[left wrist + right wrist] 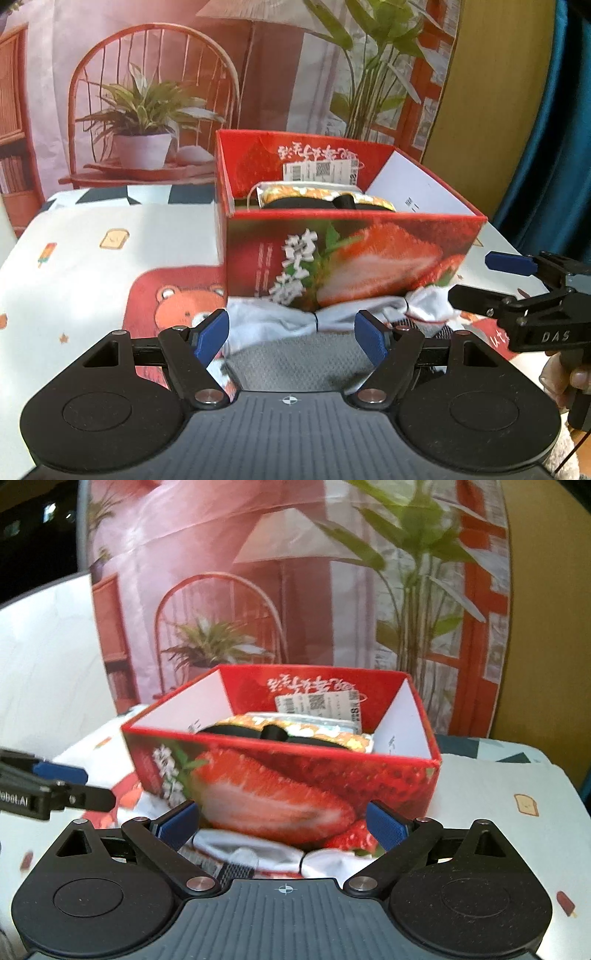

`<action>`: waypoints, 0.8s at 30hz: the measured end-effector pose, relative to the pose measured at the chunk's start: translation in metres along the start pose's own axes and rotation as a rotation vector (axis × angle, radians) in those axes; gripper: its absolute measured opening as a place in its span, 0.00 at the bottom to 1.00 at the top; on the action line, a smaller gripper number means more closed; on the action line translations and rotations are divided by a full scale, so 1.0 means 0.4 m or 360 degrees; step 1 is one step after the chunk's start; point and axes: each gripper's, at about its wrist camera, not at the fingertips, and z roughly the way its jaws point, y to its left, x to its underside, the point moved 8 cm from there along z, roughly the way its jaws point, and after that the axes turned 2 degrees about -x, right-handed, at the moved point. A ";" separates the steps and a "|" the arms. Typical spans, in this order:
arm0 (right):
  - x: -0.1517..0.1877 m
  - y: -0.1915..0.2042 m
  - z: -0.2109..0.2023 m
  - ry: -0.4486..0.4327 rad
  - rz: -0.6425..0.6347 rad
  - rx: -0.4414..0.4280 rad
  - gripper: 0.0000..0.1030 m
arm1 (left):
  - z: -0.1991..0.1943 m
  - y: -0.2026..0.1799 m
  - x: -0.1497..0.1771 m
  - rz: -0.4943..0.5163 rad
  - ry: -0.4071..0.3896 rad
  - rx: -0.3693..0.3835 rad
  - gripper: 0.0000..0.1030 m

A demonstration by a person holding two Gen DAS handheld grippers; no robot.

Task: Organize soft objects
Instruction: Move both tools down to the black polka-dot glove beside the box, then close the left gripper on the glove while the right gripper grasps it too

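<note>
A white cloth bundle (pixel 295 317) tied with black bands lies on the table against the front wall of a red strawberry-print box (pixel 351 258). Part of it rests on a grey textured cloth (pixel 295 362). My left gripper (pixel 291 338) is open just above the bundle, its blue pads on either side and not touching it. My right gripper (pixel 480 281) enters from the right, near the bundle's right end. In the right wrist view the right gripper (pixel 282 825) is open over the bundle (pixel 258 853), before the box (pixel 280 786). Nothing is held.
Inside the box lies a yellow-orange patterned soft item (pixel 325 195) with a black band. The table wears a white cartoon-print cover (pixel 92 266). A printed backdrop of a chair and plants (pixel 147 110) hangs behind. My left gripper (pixel 83 785) shows at the left edge.
</note>
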 end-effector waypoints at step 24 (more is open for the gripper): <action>0.208 0.083 0.007 0.0151 0.0231 -0.0054 0.72 | 0.036 -0.048 0.172 -0.0066 0.0102 0.0155 0.36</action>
